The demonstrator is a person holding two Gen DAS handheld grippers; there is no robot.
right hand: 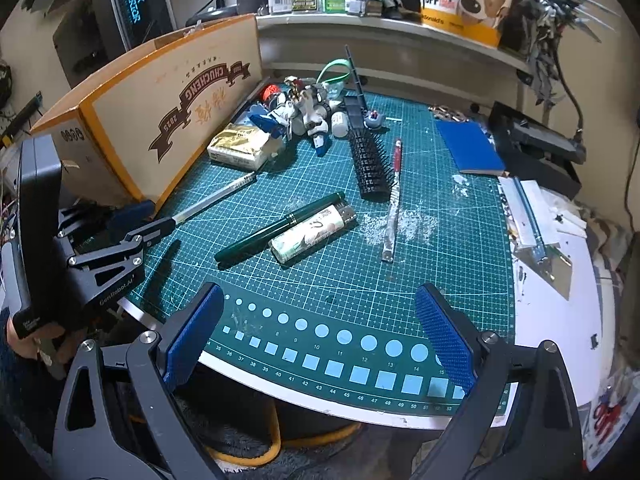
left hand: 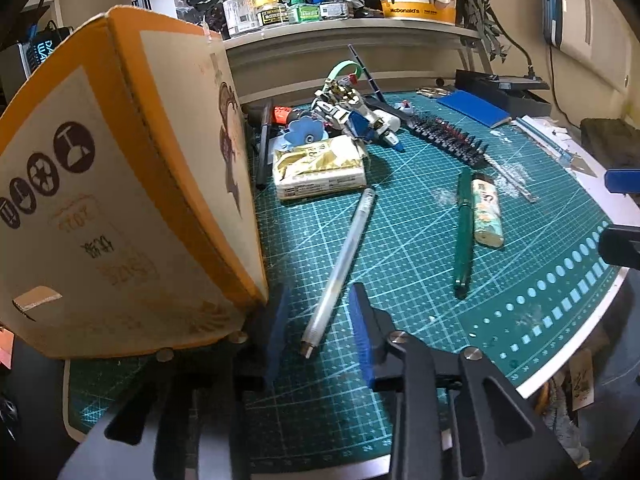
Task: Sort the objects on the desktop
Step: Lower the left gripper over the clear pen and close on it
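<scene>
**Sorting desk clutter: both tongs unclenched, clear pen lying loose**

Lying on green cutting mat [left hand: 400,248]: clear pen [left hand: 340,272], near end between the blue pads of left gripper [left hand: 318,320], pads apart and not pressing it. Released, nothing grasped. No earlier frame for comparison.

Right gripper [right hand: 320,336]: spread wide over mat's near edge, empty.

Left of pen: orange cardboard box [left hand: 132,184], just beside left gripper.

Right of pen: green fountain pen [left hand: 463,232] touching patterned lighter [left hand: 487,214].

Far side: gold packet [left hand: 320,168], robot model [left hand: 352,116], black comb [left hand: 448,140].

Seen only by right wrist: left gripper's black body at left edge, box's long printed side [right hand: 192,104], red-handled knife [right hand: 394,196], blue notebook face [right hand: 468,148].

Seen only by left wrist: box's end panel with round symbols, pen's metal tip.
</scene>
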